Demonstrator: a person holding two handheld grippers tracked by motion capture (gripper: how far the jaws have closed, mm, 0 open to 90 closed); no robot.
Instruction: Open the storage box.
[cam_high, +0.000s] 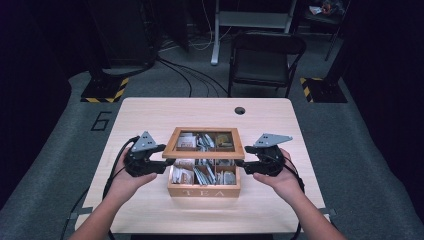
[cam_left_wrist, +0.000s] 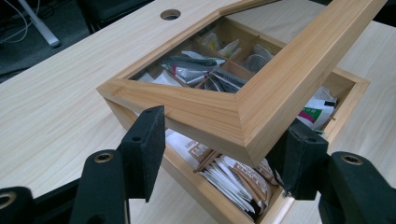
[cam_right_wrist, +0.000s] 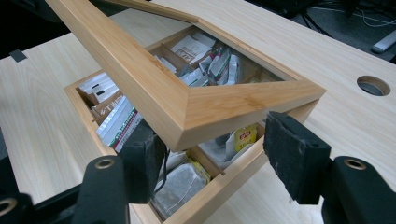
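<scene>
A wooden tea box marked TEA stands in the middle of the table, with several tea bags in its compartments. Its glass-paned lid is tilted partway up. My left gripper is at the lid's front left corner; in the left gripper view the lid sits between the jaws of the gripper, whose pads press on its frame. My right gripper is at the front right corner. There the lid lies between the jaws of the gripper, and one of the pads stands off the wood.
The light wooden table has a round cable hole behind the box. A black folding chair and floor cables lie beyond the far edge. Bare tabletop shows on both sides of the box.
</scene>
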